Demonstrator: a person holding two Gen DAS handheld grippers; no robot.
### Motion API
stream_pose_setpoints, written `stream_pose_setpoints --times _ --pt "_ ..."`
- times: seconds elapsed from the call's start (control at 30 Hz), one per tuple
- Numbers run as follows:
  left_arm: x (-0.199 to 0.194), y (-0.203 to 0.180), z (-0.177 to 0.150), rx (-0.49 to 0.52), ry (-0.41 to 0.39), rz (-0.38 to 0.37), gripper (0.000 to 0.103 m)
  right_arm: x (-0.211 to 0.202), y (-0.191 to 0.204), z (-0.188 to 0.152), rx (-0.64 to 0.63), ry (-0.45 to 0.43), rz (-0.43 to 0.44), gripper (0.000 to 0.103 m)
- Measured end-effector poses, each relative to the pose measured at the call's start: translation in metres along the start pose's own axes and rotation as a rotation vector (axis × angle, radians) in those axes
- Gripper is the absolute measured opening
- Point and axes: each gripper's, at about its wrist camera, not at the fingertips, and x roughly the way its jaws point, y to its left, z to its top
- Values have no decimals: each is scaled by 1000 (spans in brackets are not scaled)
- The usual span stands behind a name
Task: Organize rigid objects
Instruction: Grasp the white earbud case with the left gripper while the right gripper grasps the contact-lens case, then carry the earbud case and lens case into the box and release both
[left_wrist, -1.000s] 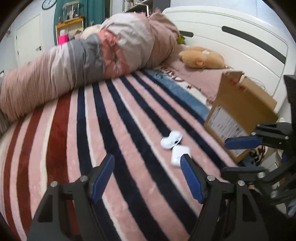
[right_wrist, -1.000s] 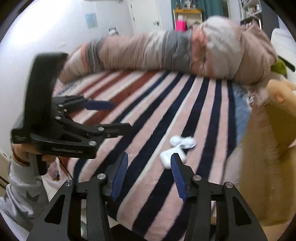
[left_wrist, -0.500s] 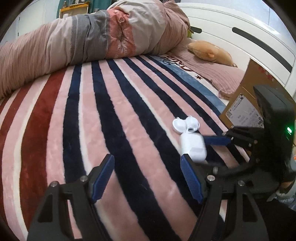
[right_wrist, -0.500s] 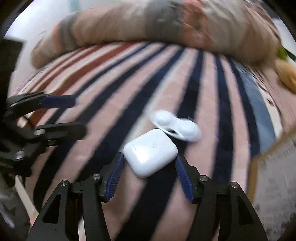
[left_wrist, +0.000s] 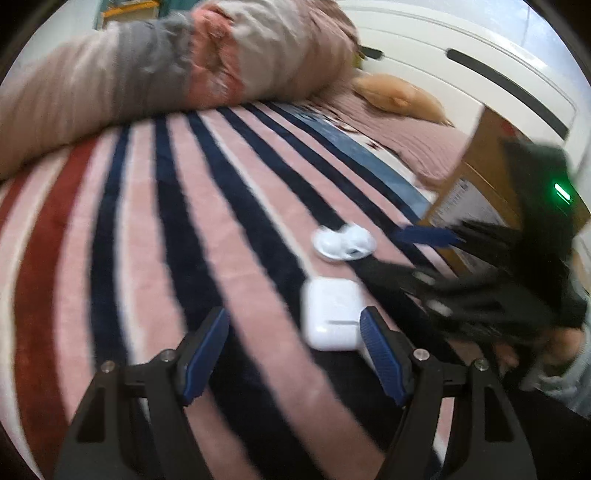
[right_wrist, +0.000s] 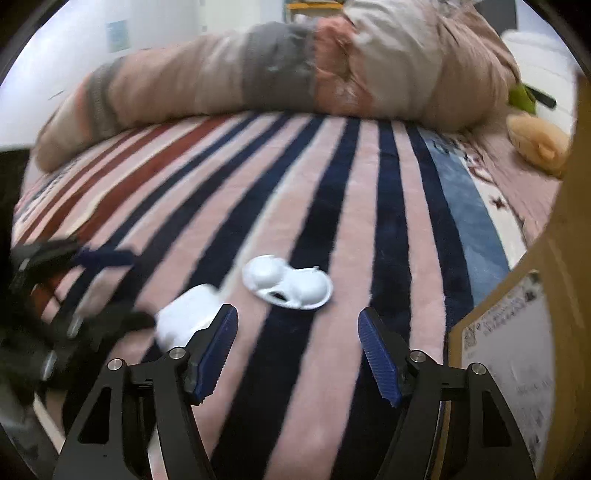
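Note:
A white earbud case (left_wrist: 332, 314) lies on the striped blanket, just inside my left gripper's (left_wrist: 291, 339) right finger; the left gripper is open and low over the blanket. A white two-cup contact lens case (left_wrist: 343, 242) lies a little beyond it. In the right wrist view the lens case (right_wrist: 288, 282) lies ahead of my open right gripper (right_wrist: 299, 343), and the earbud case (right_wrist: 184, 319) sits outside its left finger. Neither gripper holds anything.
A brown cardboard box (left_wrist: 480, 192) with a white label stands at the right (right_wrist: 517, 332). A rolled pink-grey duvet (left_wrist: 166, 66) lies across the far side of the bed. A tan plush toy (left_wrist: 399, 98) lies near the white headboard (left_wrist: 461, 62).
The right gripper has shifted right, away from the earbud case that sat between its fingers, and now faces the lens case. The left gripper has moved closer to the earbud case.

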Motion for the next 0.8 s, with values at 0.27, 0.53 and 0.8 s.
stream_pose_setpoints --times 0.27,0.53,0.8 --pt "27 -25 0 74 30 61 60 29 -5 17 47 -2 97 65" --pt "15 -14 -7 46 19 87 40 29 1 21 9 -2 80 56" --pt "-31 -4 -8 13 -24 166 40 -20 28 18 -67 -65 123 56"
